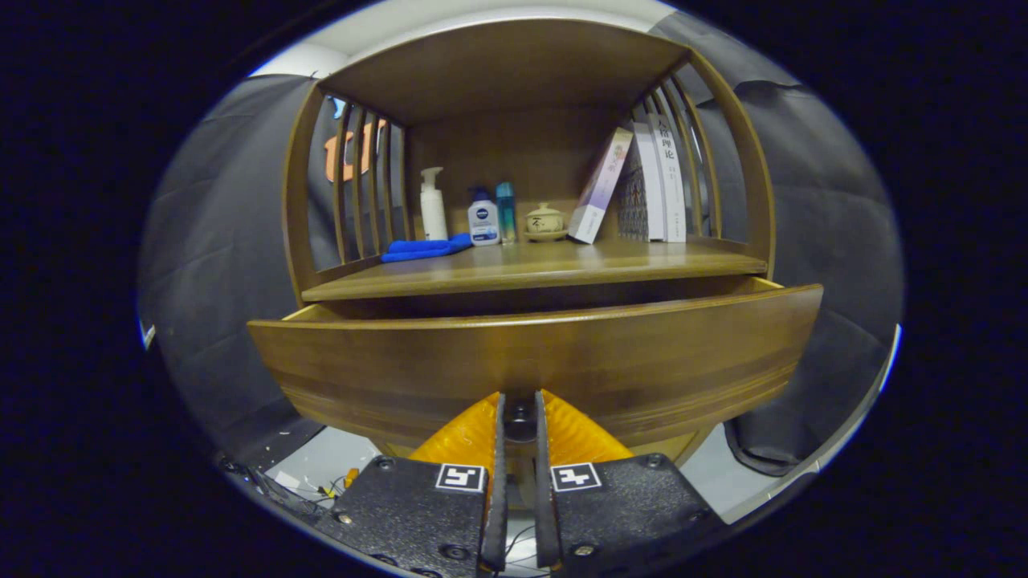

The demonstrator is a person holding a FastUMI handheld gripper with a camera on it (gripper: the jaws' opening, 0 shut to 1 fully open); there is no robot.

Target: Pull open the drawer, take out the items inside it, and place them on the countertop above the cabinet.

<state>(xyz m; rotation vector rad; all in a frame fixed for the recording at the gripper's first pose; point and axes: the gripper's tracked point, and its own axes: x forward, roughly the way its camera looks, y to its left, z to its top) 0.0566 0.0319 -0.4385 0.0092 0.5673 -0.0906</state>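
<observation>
Dark cloth wall (217, 241) hangs left and right of frame behind a wooden cabinet (514, 80) with slatted sides. Pale floor (321, 466) shows lower left and lower right; white ceiling (305, 58) upper left.

The drawer (534, 353) stands pulled out, but its tall front panel hides the whole inside (whatever lies in it cannot be told). The gripper (520, 413) has its 2 fingers nearly closed around a small dark knob (520, 417), mostly hidden between them. The labels on the bottles (484, 221) on the countertop (530, 269) are too small to make out.
</observation>
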